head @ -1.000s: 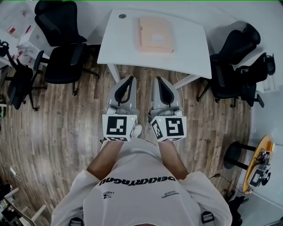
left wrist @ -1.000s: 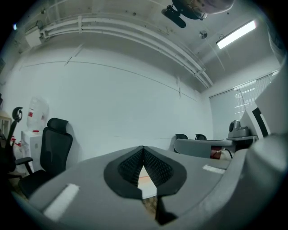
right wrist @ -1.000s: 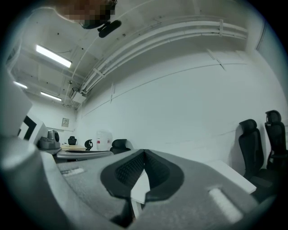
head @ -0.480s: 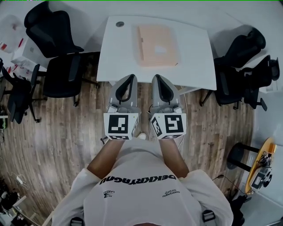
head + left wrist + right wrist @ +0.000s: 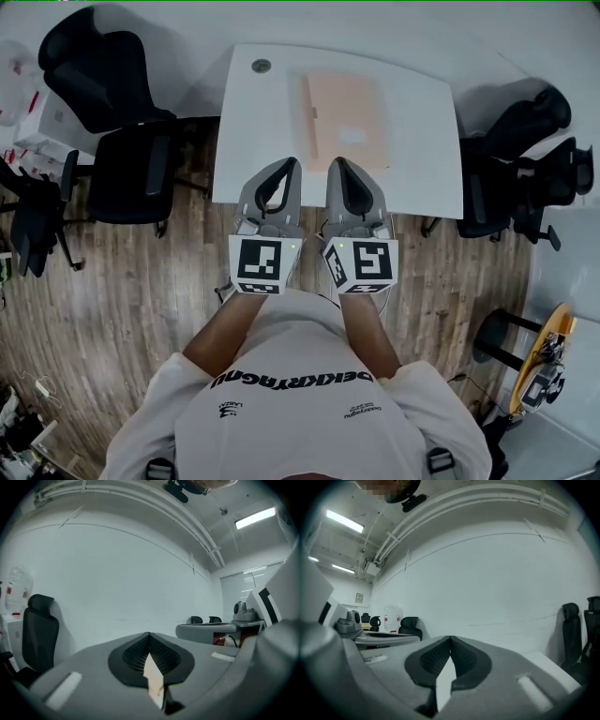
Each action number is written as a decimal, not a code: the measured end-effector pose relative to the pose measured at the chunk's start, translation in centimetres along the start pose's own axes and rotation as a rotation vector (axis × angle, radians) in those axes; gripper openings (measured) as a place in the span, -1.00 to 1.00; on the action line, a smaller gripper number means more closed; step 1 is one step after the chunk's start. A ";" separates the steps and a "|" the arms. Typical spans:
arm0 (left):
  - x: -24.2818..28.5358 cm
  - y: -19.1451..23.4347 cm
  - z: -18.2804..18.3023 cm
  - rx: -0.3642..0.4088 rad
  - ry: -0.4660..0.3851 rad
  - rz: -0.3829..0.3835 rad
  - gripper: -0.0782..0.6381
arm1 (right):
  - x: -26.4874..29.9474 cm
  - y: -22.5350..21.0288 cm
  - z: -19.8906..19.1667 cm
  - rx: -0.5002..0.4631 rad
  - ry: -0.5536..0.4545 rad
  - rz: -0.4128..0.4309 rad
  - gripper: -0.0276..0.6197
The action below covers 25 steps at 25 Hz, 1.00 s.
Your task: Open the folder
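A pale peach folder (image 5: 347, 120) lies shut and flat on the white table (image 5: 253, 141), right of its middle. My left gripper (image 5: 292, 161) and right gripper (image 5: 335, 161) are held level side by side, their tips just over the table's near edge, short of the folder. Both are shut with nothing in them. In the left gripper view the left gripper (image 5: 149, 634) has its pads together, and a sliver of the folder (image 5: 152, 679) shows below them. The right gripper (image 5: 450, 638) looks the same in its own view, with only the white table (image 5: 444, 686) below.
A round grommet (image 5: 262, 67) sits at the table's far left. Black office chairs stand to the left (image 5: 112, 112) and right (image 5: 525, 159) of the table. A wooden stool with a device (image 5: 544, 361) is at the right, on the wooden floor.
Both grippers have moved forward together towards the table; their tips went from over the floor to over its near edge. Both stayed shut.
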State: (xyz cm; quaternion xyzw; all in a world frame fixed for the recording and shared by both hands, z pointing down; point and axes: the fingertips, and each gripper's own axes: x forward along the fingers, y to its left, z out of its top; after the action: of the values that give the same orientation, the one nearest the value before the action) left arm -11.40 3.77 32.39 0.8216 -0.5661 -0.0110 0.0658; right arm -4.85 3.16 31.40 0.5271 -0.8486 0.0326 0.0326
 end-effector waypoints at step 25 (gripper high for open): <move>12.5 4.3 -7.3 -0.097 0.134 -0.019 -0.80 | 11.2 -5.3 -6.9 -0.037 0.240 0.004 -0.92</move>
State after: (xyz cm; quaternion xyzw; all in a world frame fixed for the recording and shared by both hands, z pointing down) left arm -10.22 -8.68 40.81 0.8217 -0.5515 0.0158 0.1429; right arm -4.87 -8.58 39.40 0.5170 -0.8401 0.0796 0.1436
